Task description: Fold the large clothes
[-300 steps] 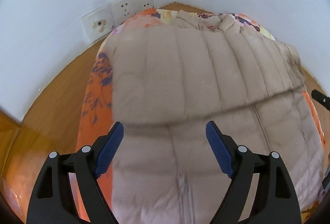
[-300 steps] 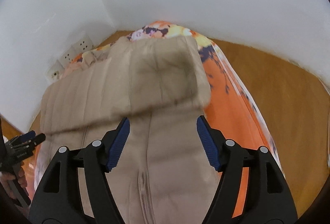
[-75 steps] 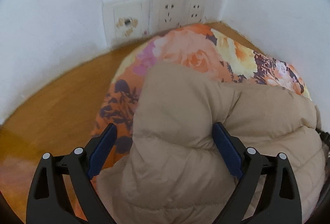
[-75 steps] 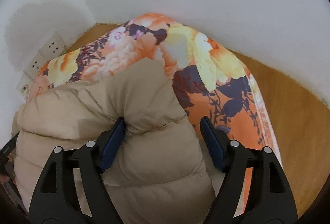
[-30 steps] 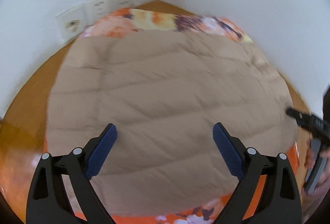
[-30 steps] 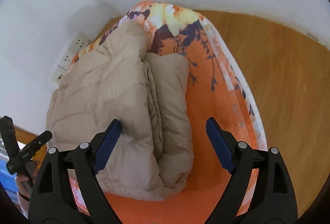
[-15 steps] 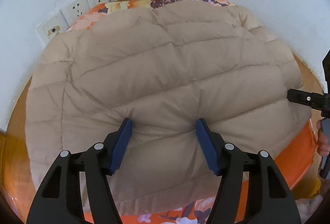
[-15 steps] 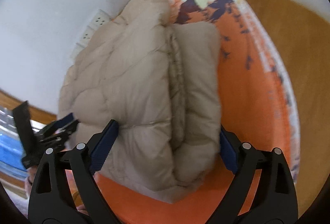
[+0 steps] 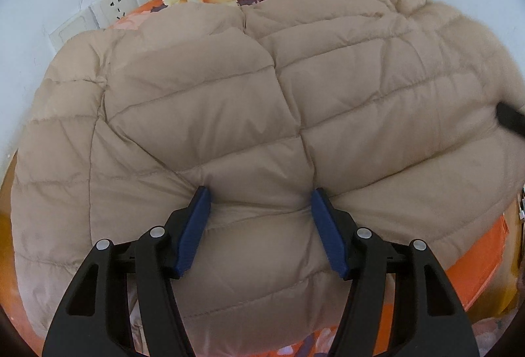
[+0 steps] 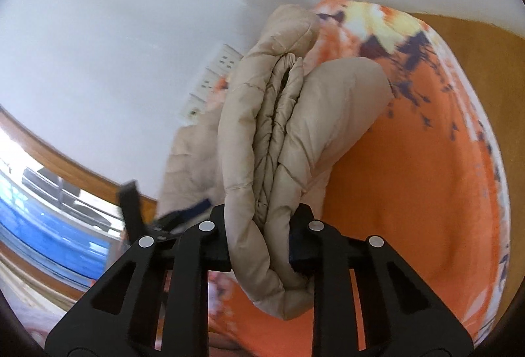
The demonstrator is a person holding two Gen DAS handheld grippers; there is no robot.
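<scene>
I found the folded beige quilted down jacket [image 9: 262, 100] lying on the orange floral-print cloth [image 10: 426, 176], which covered the brown wooden surface [image 10: 485, 38]. My left gripper [image 9: 259, 202] had closed on a bulge of the jacket's near edge at 6 o'clock — both blue pads [image 9: 193, 232] pressed into the padding. My right gripper [image 10: 259, 219] had just been closing and pinched the stacked layers of the jacket's end between its jaws. White wall sockets [image 9: 131, 0] sat at 11 o'clock in the left view.
</scene>
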